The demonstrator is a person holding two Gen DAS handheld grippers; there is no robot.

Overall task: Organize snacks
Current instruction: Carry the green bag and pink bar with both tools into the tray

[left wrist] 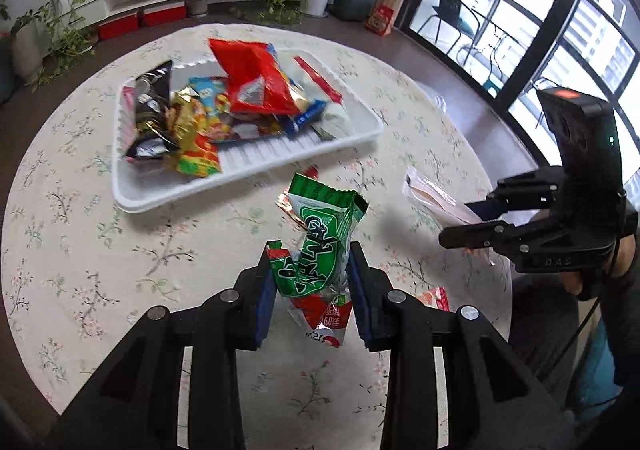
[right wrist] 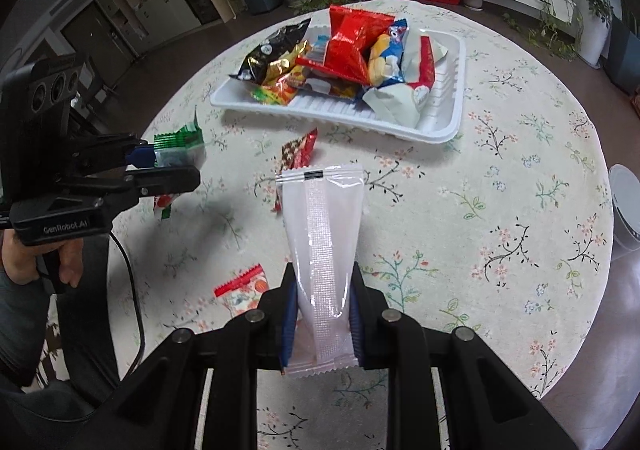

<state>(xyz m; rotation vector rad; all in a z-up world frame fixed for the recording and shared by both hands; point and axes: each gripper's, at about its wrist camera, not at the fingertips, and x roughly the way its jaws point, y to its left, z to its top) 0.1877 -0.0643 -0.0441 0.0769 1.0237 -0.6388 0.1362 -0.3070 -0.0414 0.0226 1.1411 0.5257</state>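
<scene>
The green snack packet [left wrist: 320, 246], crinkly foil with white lettering, is pinched in the left gripper [left wrist: 312, 278] above the floral tablecloth [left wrist: 80, 250]; it is best carried well over the near rim of the white tray [left wrist: 248, 174] and dropped onto the bare ribbed floor, not the heaped bags. The right gripper [right wrist: 324, 314] is clamped on a long translucent white sachet [right wrist: 324, 234], lifted off the cloth. It should follow to the same bare corner.

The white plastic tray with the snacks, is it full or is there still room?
Still room. The white plastic tray has snack packets piled along its far side, while its ribbed near floor lies bare.
</scene>
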